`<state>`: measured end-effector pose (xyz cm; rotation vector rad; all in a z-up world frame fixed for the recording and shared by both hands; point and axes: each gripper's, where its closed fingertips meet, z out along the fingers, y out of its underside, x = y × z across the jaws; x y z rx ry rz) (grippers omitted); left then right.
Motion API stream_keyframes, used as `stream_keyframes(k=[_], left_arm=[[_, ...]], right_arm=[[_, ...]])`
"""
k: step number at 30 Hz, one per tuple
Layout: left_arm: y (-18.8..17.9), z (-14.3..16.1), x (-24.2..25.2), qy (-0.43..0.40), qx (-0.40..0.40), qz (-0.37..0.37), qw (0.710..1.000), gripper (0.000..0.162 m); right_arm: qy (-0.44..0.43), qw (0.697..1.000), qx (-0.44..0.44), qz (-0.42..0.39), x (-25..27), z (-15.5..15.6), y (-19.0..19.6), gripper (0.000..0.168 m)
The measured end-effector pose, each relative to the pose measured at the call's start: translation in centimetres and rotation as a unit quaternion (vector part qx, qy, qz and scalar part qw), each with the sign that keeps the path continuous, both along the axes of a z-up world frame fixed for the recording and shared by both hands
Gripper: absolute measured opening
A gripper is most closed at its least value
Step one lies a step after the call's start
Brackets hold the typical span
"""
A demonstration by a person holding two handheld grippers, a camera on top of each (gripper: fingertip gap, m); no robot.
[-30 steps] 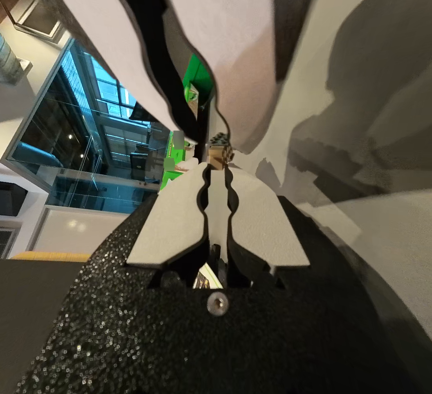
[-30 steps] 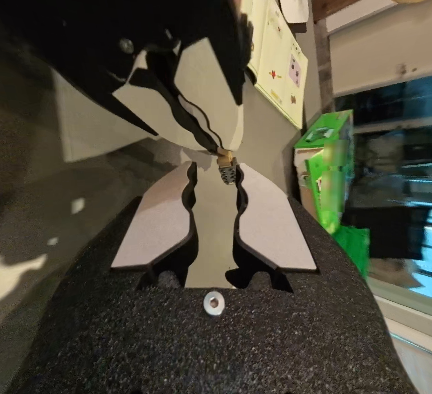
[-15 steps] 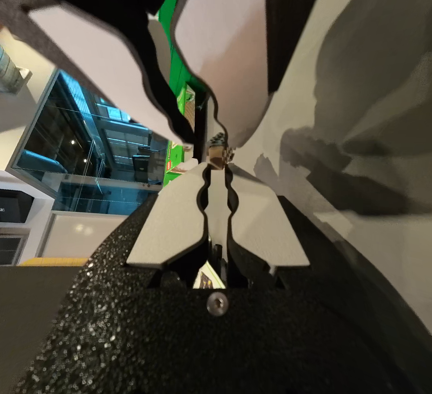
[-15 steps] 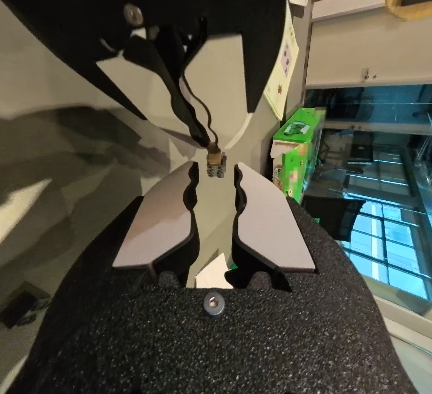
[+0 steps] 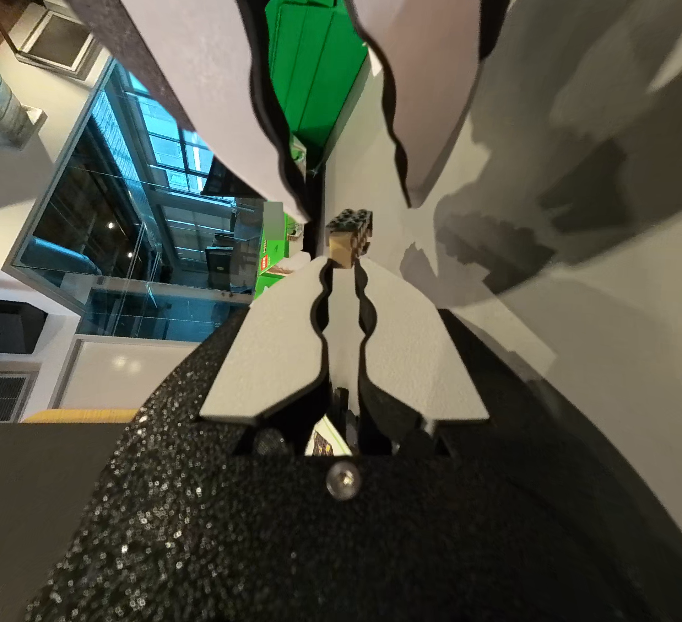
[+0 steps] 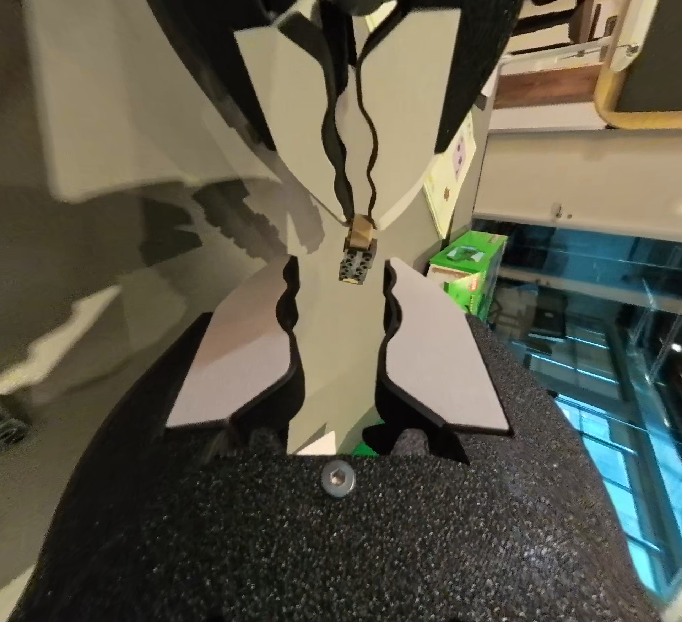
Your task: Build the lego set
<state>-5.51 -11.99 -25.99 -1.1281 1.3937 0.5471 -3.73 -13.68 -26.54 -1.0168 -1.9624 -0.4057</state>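
The left claw (image 5: 341, 264) is pinched tight on a small lego assembly (image 5: 348, 238): its fingertips grip a tan brick (image 5: 341, 253), and a black studded brick (image 5: 352, 222) is joined to the tan one on the far side. In the right wrist view the same assembly (image 6: 357, 257) hangs from the left claw (image 6: 360, 224), tan piece at the tips and black piece toward the camera. The right claw (image 6: 337, 266) stands spread wide with nothing between its fingers; the black brick sits just beyond its tips, between them but touching neither. Both claws face each other above the pale bench (image 6: 332, 364). A green lego box (image 6: 470, 277) stands on the bench off to the right, and a pale yellow instruction sheet (image 6: 448, 176) lies beyond it.
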Motion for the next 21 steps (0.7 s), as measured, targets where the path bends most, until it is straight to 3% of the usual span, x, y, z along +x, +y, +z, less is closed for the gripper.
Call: stream_keyframes(k=[7, 13, 21], left_arm=[[-0.02, 0.01, -0.01, -0.005, -0.004, -0.002, 1.000, 0.011], [-0.15, 0.11, 0.15, -0.008, -0.003, -0.006, 1.000, 0.011], [-0.25, 0.22, 0.16, -0.011, -0.002, -0.009, 1.000, 0.011]], right_arm=[[0.004, 0.999, 0.050, 0.009, -0.61, -0.28, -0.25, 0.039], [-0.007, 0.997, 0.075, 0.028, -0.01, -0.91, -0.12, 0.047], [0.029, 0.995, 0.095, 0.006, -0.58, -0.28, 0.24, 0.035]])
